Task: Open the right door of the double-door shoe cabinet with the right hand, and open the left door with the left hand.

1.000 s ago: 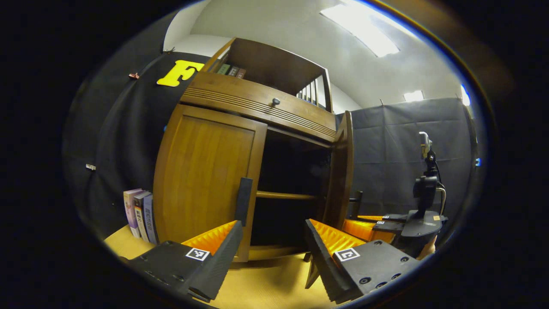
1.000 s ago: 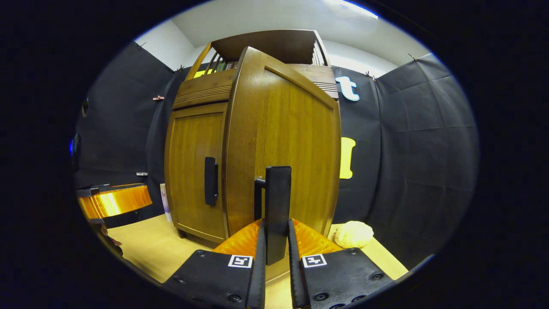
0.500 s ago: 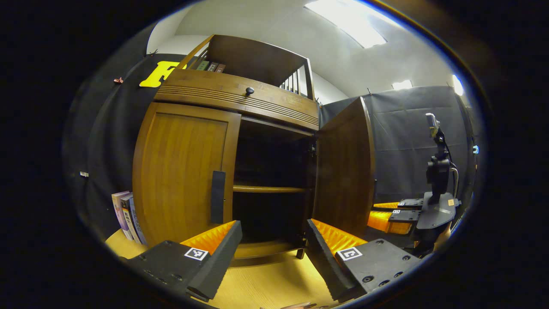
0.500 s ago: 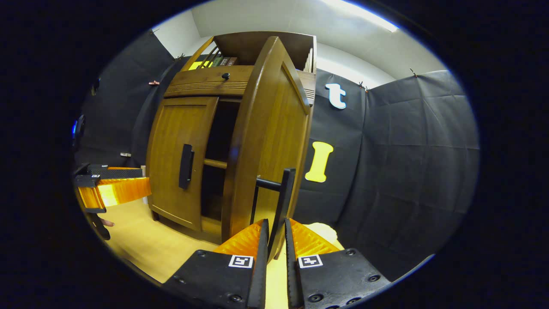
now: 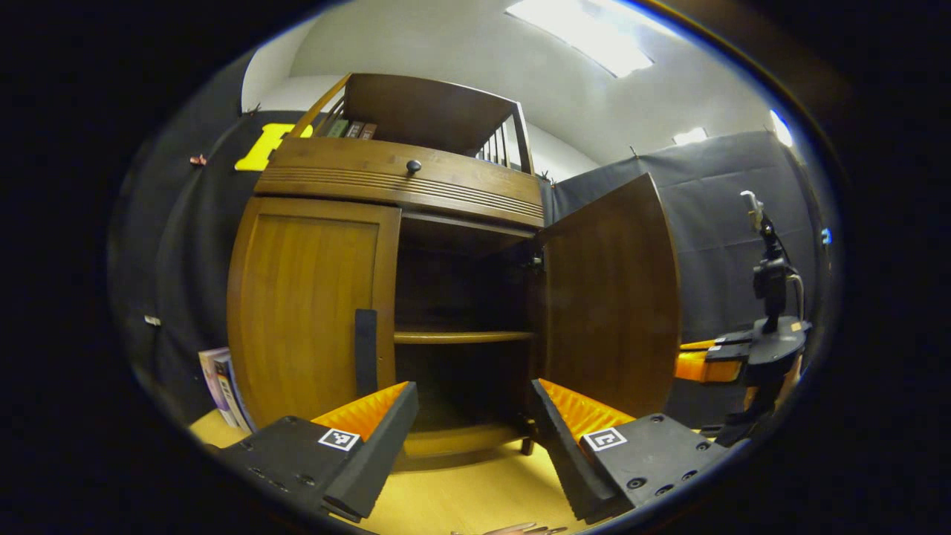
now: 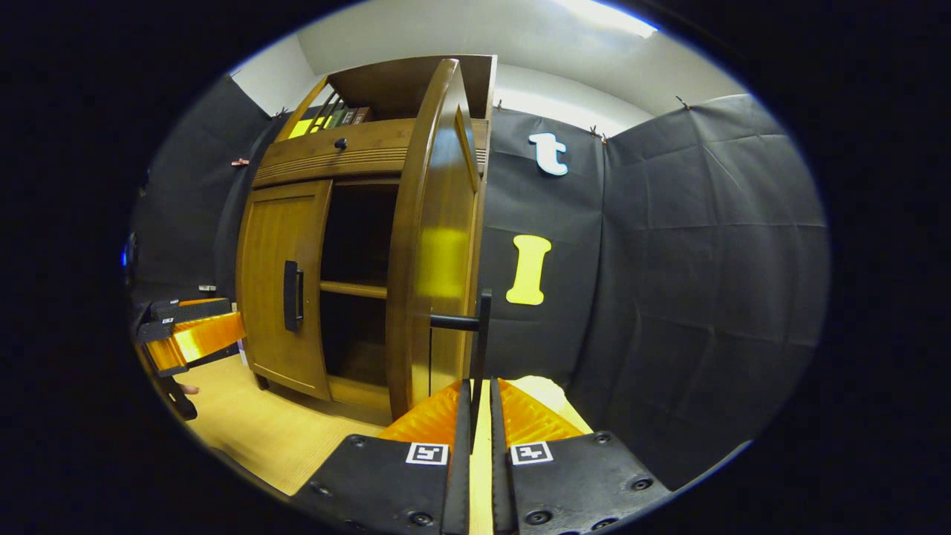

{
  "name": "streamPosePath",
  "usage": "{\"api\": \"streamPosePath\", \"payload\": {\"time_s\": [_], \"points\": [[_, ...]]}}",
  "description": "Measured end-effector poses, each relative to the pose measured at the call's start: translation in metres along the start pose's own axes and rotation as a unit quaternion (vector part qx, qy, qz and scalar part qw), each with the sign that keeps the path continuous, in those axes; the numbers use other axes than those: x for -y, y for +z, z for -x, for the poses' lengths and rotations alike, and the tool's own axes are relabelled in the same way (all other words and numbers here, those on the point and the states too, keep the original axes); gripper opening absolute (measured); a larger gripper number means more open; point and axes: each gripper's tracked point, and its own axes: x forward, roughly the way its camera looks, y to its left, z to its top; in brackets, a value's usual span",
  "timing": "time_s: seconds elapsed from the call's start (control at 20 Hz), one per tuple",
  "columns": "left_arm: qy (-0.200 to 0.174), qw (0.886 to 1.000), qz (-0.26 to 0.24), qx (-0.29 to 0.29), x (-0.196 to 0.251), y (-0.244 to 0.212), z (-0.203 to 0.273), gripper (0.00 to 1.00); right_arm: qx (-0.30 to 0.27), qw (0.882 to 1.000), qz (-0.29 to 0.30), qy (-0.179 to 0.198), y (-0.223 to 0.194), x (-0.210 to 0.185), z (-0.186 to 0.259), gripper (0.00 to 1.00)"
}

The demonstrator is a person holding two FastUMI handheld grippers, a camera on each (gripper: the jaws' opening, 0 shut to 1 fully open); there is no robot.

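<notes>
Ahead of our left gripper [image 5: 469, 416], whose fingers stand wide apart and hold nothing, the left door [image 5: 308, 312] of the shoe cabinet [image 5: 401, 171] is closed; its vertical bar handle [image 5: 365, 351] rises just above and beside the left-hand finger, long axis upright, so we judge this gripper the nearer one for the pull. Our right gripper [image 6: 475, 427] is clamped on the right door's handle [image 6: 481, 349], with the right door [image 6: 435, 245] swung well open, exposing an inner shelf [image 5: 461, 336]. Books [image 5: 223, 383] stand beside the cabinet on the counter [image 6: 275, 438].
</notes>
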Motion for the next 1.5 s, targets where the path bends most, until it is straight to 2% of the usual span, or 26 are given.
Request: {"api": "streamPosePath", "payload": {"time_s": [0.1, 0.2, 0.3, 0.4, 0.45, 0.5, 0.55, 0.7, 0.75, 0.85, 0.9, 0.95, 1.2, 1.25, 1.3, 1.4, 1.5], "points": [[0.011, 1.000, -0.018, 0.006, 0.001, 0.000, -0.006, 0.93, 0.006, 1.000, 0.013, -0.014, 0.002, 0.011, 0.008, 0.16], [0.002, 1.000, -0.013, 0.009, 0.007, -0.001, -0.012, 0.91, 0.012, 0.998, 0.037, -0.046, 0.004, 0.031, 0.017, 0.16], [0.003, 1.000, -0.006, 0.013, 0.006, -0.002, -0.014, 0.96, 0.019, 0.996, 0.043, -0.073, 0.008, 0.046, 0.024, 0.16], [0.020, 1.000, -0.006, 0.013, -0.006, -0.002, -0.018, 0.98, 0.016, 0.997, 0.013, -0.069, 0.008, 0.050, 0.039, 0.16], [0.035, 0.999, -0.006, 0.016, -0.016, -0.002, -0.021, 0.94, 0.017, 0.997, 0.001, -0.070, 0.009, 0.053, 0.042, 0.17], [0.052, 0.998, -0.006, 0.020, -0.027, -0.001, -0.024, 0.99, 0.019, 0.997, -0.007, -0.071, 0.011, 0.054, 0.046, 0.21], [0.067, 0.997, -0.008, 0.025, -0.040, 0.001, -0.027, 0.99, 0.023, 0.997, -0.010, -0.069, 0.013, 0.050, 0.047, 0.20], [0.099, 0.994, -0.029, 0.044, -0.069, 0.008, -0.046, 0.96, 0.033, 0.998, -0.013, -0.061, 0.014, 0.045, 0.062, 0.44], [0.103, 0.993, -0.034, 0.048, -0.076, 0.008, -0.054, 0.96, 0.037, 0.997, -0.011, -0.061, 0.016, 0.045, 0.065, 0.46], [0.090, 0.994, -0.036, 0.051, -0.080, 0.005, -0.072, 0.98, 0.046, 0.997, -0.002, -0.062, 0.019, 0.043, 0.069, 0.81], [0.080, 0.995, -0.036, 0.049, -0.080, 0.001, -0.080, 0.95, 0.050, 0.997, 0.005, -0.065, 0.021, 0.043, 0.072, 0.99], [0.075, 0.995, -0.037, 0.050, -0.083, -0.002, -0.085, 0.93, 0.056, 0.996, 0.010, -0.067, 0.024, 0.043, 0.075, 0.95], [0.110, 0.991, -0.056, 0.043, -0.112, -0.018, -0.120, 0.86, 0.085, 0.991, 0.024, -0.098, 0.036, 0.056, 0.092, 0.95], [0.114, 0.991, -0.053, 0.040, -0.116, -0.025, -0.128, 0.80, 0.092, 0.990, 0.021, -0.102, 0.041, 0.057, 0.095, 0.95], [0.118, 0.991, -0.045, 0.033, -0.120, -0.031, -0.135, 0.82, 0.099, 0.989, 0.021, -0.106, 0.045, 0.059, 0.097, 0.95], [0.134, 0.990, -0.033, 0.017, -0.127, -0.042, -0.145, 0.80, 0.112, 0.986, 0.026, -0.119, 0.052, 0.065, 0.102, 0.94], [0.132, 0.991, -0.027, 0.019, -0.129, -0.046, -0.153, 0.76, 0.122, 0.983, 0.033, -0.133, 0.056, 0.069, 0.103, 0.94]]}}
